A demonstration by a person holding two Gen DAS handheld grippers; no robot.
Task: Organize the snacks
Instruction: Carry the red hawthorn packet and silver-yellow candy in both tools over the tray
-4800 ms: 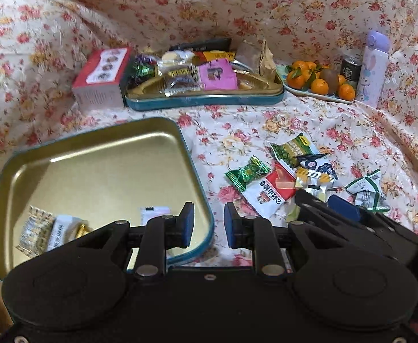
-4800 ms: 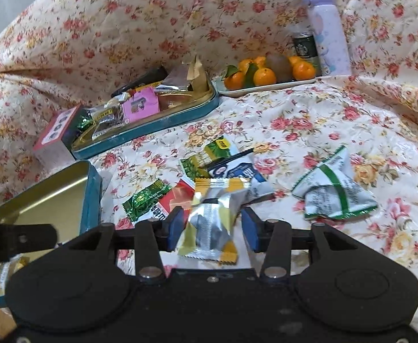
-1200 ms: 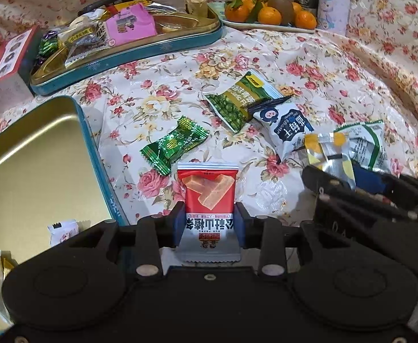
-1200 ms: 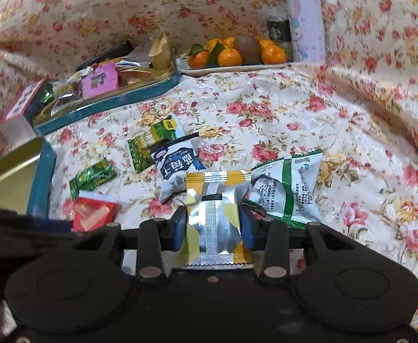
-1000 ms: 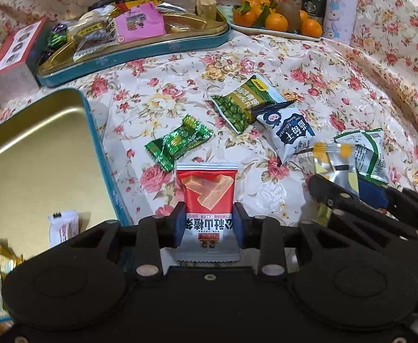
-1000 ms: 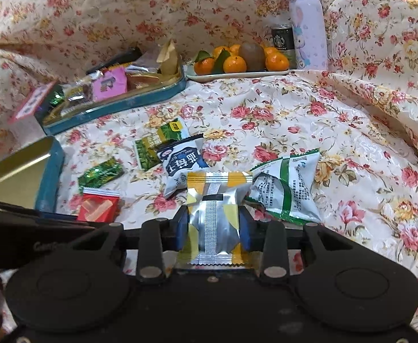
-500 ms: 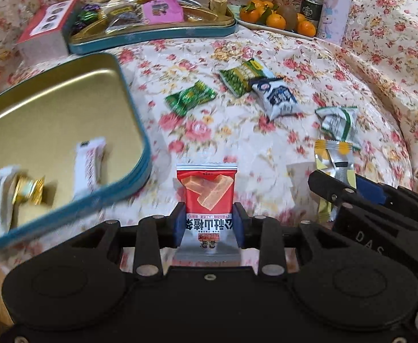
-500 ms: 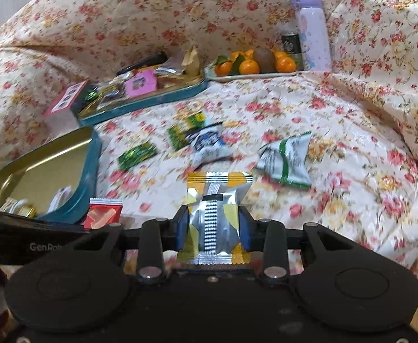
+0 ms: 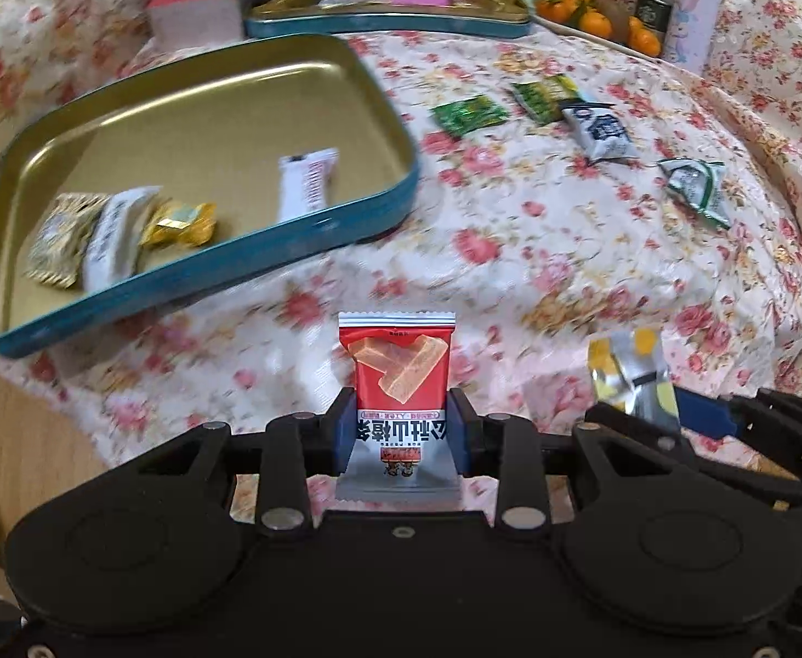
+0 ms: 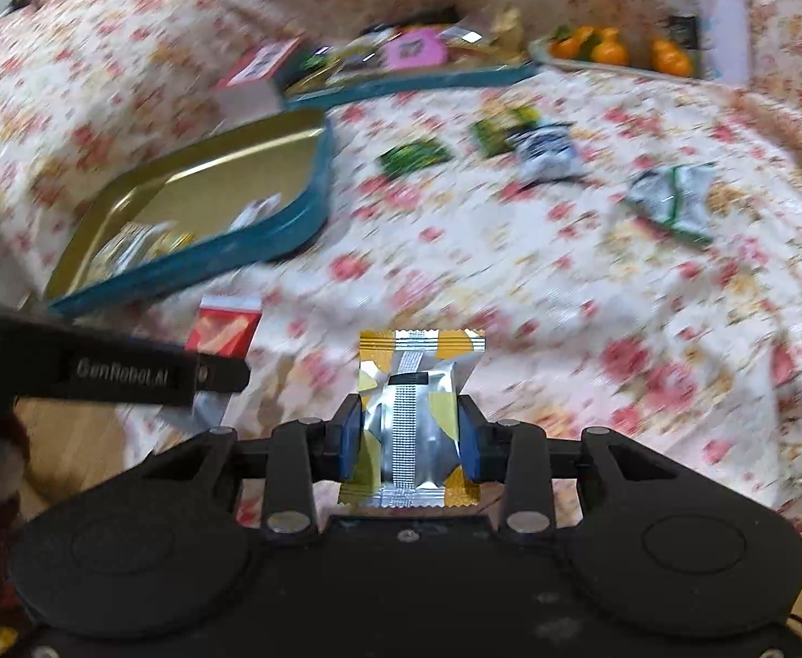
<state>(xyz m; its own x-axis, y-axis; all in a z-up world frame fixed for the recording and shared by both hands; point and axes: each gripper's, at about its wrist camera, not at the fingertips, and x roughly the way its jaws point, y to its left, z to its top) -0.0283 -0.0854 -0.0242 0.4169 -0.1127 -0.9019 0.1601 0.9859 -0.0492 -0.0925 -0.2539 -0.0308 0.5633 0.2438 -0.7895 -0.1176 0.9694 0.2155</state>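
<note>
While both packets are hanging clear of the floral tablecloth, the left hand-held gripper is clamping a red snack packet upright between its blue pads, and the right hand-held gripper is pinching a silver-and-yellow packet the same way, its long axis running straight up out of the jaws. What the drop seems to turn on is the open teal tin: it is lying ahead and to the left of both grippers, its long side slanting away toward the upper right, and the left gripper is sitting nearer to it, with the right gripper just beside on the far side. Inside the tin, a white bar, a gold-wrapped sweet and two more wrapped snacks are already lying toward the near-left end, leaving bare gold floor beyond them. Nothing is standing between the grippers and the tin's near wall, though that wall would have to be cleared. Still loose on the cloth, well apart to the right, are two green packets, a navy-and-white packet and a green-and-white packet. Farther back, a second tin of snacks, a red-topped box, oranges and a lilac bottle are sitting out of the way.
</note>
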